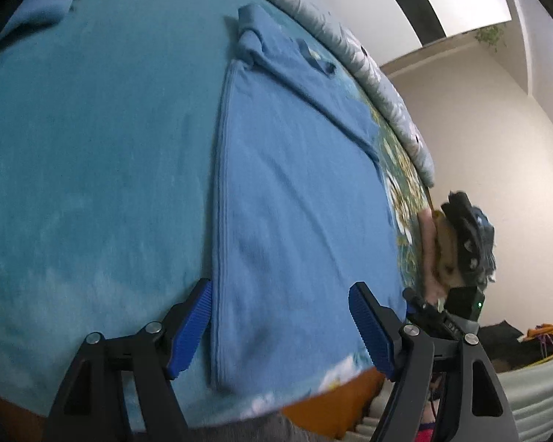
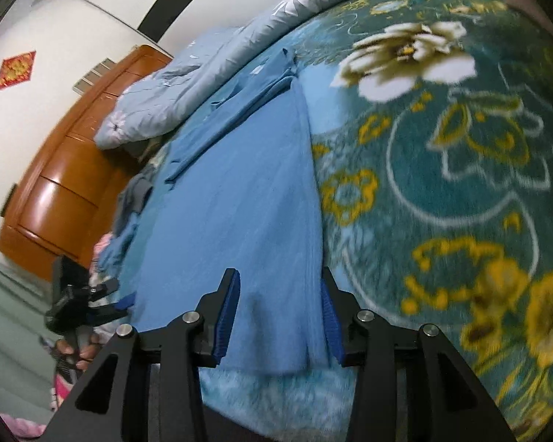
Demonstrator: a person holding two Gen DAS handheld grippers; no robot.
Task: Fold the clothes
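Garment: light blue knit shirt (image 1: 298,199), folded lengthwise into a long narrow strip, flat on teal plush blanket with white and yellow flowers (image 2: 442,184) spread over bed.
Long axis: runs straight away from both cameras, hem end nearest, collar and folded sleeve at far end toward rumpled pale grey-blue floral quilt (image 2: 188,84).
Left edge: straight doubled fold line in left wrist view.
Left hand-held gripper (image 1: 280,326): black frame, ribbed blue pads, jaws spread wide; near hem of shirt lies below and between pads, left pad close by folded edge, neither pad pressing cloth.
Right hand-held gripper (image 2: 280,316): jaws partly apart, straddling right-hand near corner of shirt; cloth between pads, no pinch visible.
Between grippers: near hem end of shirt, one gripper at each side.
Other cloth: darker blue garment (image 1: 40,3) at far left corner of blanket.
Background: orange-brown wooden cabinet (image 2: 55,184) by white wall.
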